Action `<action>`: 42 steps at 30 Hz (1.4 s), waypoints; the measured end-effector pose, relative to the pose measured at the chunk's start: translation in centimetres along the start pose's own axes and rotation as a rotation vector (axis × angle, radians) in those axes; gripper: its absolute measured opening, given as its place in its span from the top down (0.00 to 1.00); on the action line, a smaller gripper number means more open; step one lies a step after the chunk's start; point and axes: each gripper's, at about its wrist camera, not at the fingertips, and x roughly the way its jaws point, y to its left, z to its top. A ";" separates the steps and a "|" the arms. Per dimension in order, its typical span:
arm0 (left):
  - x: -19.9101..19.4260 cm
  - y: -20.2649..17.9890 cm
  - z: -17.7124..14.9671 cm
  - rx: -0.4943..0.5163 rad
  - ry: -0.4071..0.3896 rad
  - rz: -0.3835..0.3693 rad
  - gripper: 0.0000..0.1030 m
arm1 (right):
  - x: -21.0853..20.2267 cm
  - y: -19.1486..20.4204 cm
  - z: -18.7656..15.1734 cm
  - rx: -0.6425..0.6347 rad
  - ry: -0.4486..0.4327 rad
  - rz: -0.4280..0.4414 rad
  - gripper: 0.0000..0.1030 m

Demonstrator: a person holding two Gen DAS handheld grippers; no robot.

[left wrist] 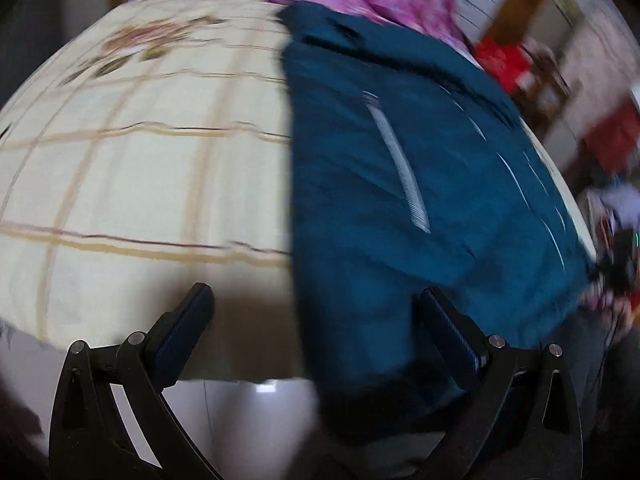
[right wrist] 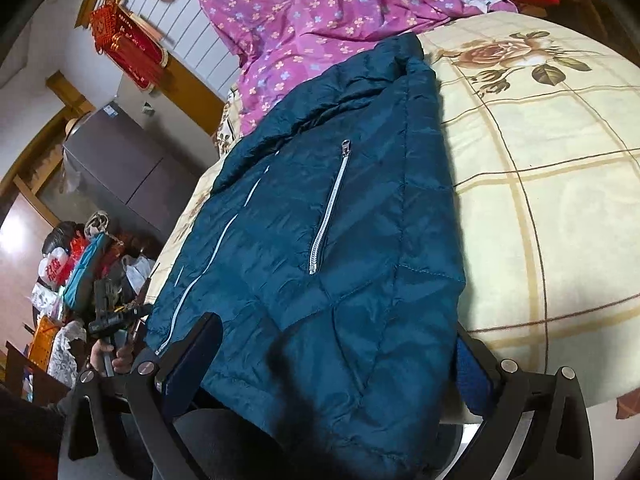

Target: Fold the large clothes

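Nearest the right wrist camera, the right hand-held gripper (right wrist: pixel 340 354) stands apart with the teal jacket's (right wrist: pixel 320 216) hem between its fingers, their grip on it hidden by cloth. Blur smears the left view, where the left hand-held gripper (left wrist: pixel 316 316) gapes wide, empty, over the bed's (left wrist: pixel 132 176) near edge. Gold writing on the red hanging (right wrist: pixel 128 46) is unreadable.

I see a cream checked bedsheet (right wrist: pixel 560 200) with a rose print, a pink floral quilt (right wrist: pixel 304 20), a grey cabinet (right wrist: pixel 124 168), and floor clutter (right wrist: pixel 80 272).
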 end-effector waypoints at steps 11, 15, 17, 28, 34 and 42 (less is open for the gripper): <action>1.5 -2.6 2.2 0.022 0.047 -0.313 0.00 | 0.1 0.5 -0.4 -0.030 -0.012 -0.033 0.00; 1.0 -2.6 1.2 0.052 0.059 -0.348 0.01 | 0.0 0.5 -0.4 -0.042 0.000 -0.021 0.00; 1.5 -2.1 2.2 0.019 0.042 -0.360 0.01 | 0.1 0.4 -0.3 -0.043 -0.001 -0.003 0.00; 1.1 -3.5 1.7 0.117 0.044 -0.213 0.01 | 0.5 0.7 -0.5 -0.095 0.021 0.055 0.02; 2.0 -4.1 1.8 0.066 0.000 -0.079 0.01 | 1.4 0.4 0.7 -0.067 -0.029 0.000 0.02; 2.9 -5.2 1.1 0.069 -0.052 0.026 0.01 | 1.9 1.8 0.3 -0.103 -0.008 -0.102 0.00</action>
